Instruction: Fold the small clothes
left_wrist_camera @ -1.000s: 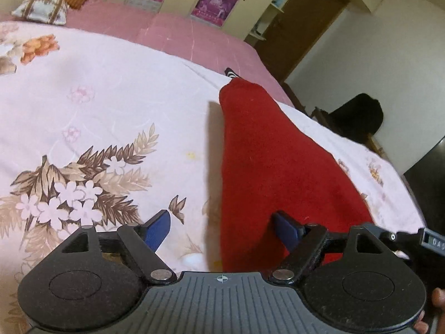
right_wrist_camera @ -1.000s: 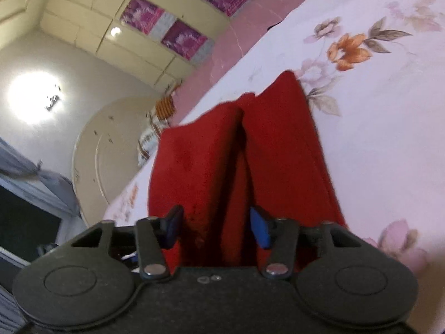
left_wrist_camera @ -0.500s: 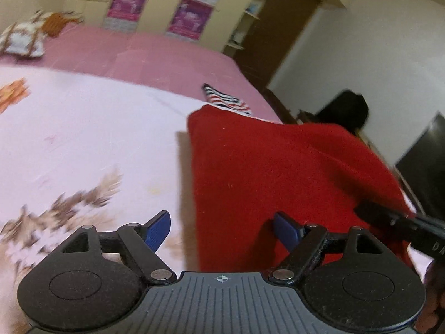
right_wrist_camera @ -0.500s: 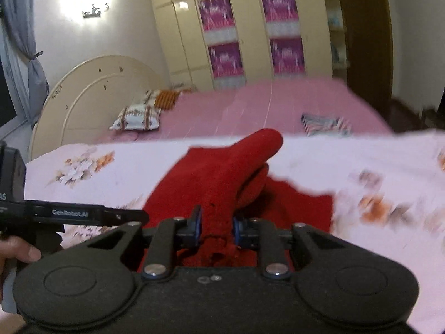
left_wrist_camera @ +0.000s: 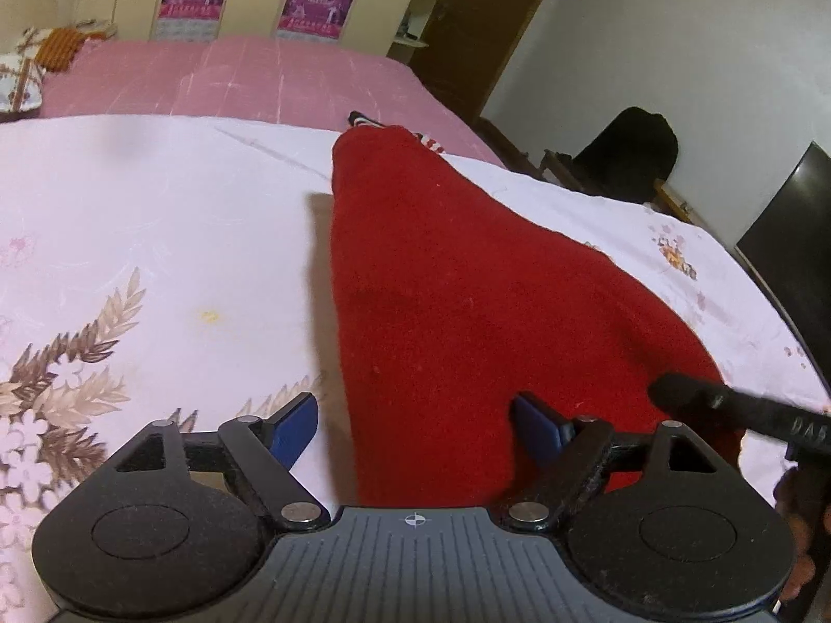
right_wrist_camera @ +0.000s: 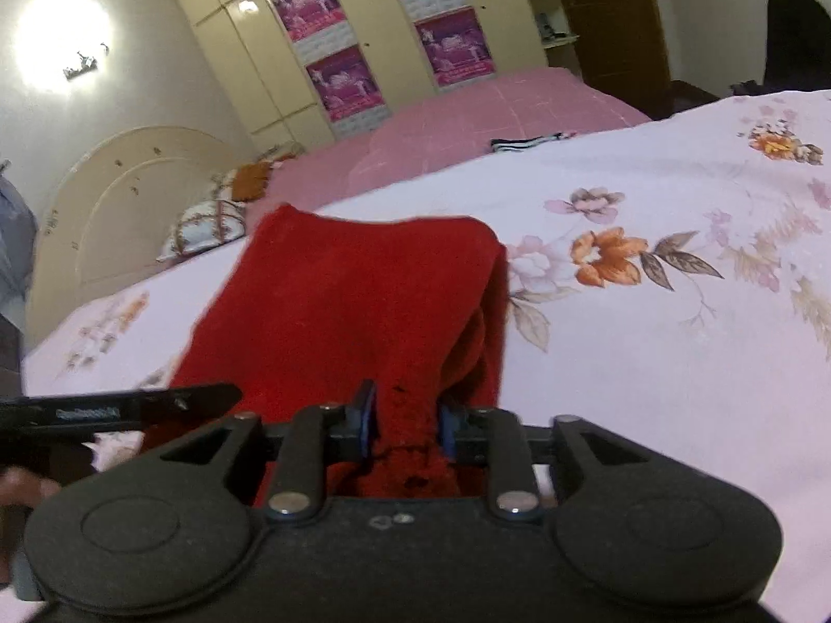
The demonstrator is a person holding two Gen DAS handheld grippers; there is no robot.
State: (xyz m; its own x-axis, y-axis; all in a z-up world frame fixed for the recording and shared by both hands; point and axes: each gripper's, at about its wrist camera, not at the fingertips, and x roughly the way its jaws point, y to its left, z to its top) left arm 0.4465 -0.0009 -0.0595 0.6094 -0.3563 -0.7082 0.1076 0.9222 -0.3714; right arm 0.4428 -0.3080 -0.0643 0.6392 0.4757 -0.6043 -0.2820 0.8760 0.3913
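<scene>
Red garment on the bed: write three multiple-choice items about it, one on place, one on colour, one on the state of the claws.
1. Where does the red garment lie?
A. on the floral sheet
B. on the black chair
C. on the pillow

2. What colour are the pads of the left claw?
A. green
B. blue
C. white

3. How do the two claws stand?
A. both wide open
B. both shut on nothing
C. left open, right claw with cloth between its pads

Answers:
1 A, the garment spreads over the pale flowered sheet in both views.
2 B, both pads show blue at the claw's tips.
3 C, the left pads stand wide apart with one over the sheet; the right pads sit against a bunched fold of red cloth, and its jaws have just been opening a little.
</scene>
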